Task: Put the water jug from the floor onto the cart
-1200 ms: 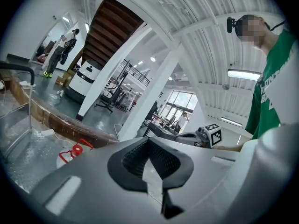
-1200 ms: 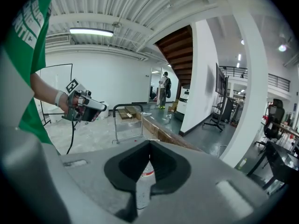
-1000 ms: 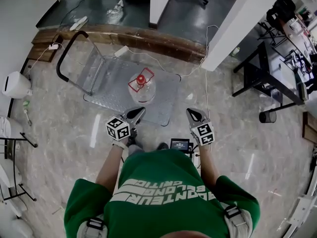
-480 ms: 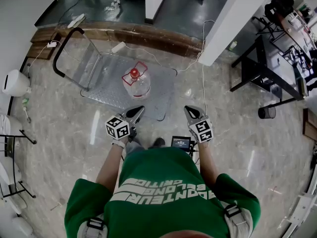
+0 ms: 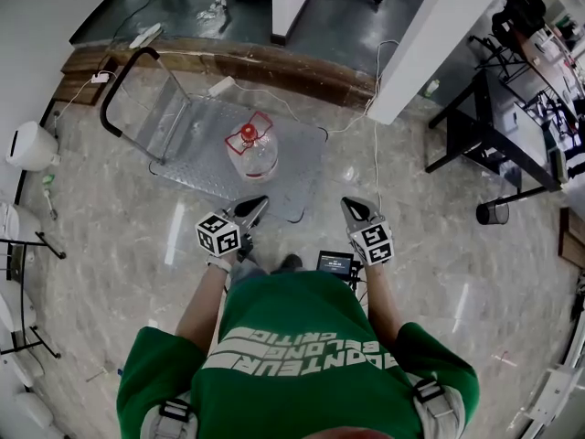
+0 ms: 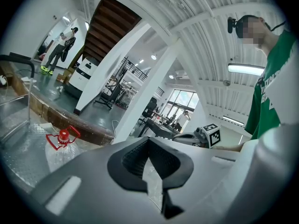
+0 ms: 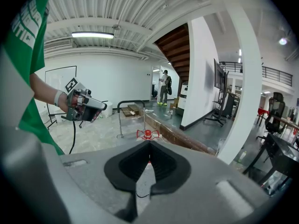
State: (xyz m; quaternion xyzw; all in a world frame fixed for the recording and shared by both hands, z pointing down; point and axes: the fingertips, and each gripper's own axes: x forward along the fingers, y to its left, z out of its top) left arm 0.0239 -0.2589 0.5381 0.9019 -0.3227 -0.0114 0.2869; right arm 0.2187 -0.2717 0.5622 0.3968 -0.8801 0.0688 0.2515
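Now, jug (image 5: 251, 154): is standing upright on the cart's deck, in the upper middle of the head view, with its red cap and red handle on top; nothing is touching it.
Cart (image 5: 306, 167): is sitting on the pale floor (image 5: 439, 273), with its black push bar (image 5: 123, 85) rising at upper left.
Left gripper (image 5: 256, 204): is hovering left of centre, at the cart's near edge and apart from the jug; its jaws are pressing together on nothing.
Right gripper (image 5: 353, 206): is hovering right of centre over bare floor, just right of the cart's near corner; its jaws are clenched tight and empty.
Left gripper view: is showing the jug (image 6: 60, 146) at lower left, to the left of the closed jaws.
Right gripper view: is showing the jug's red cap (image 7: 147, 134) peeking just above the closed jaws at centre.
Person: is wearing a green shirt (image 5: 302, 355) that is filling the bottom of the head view.
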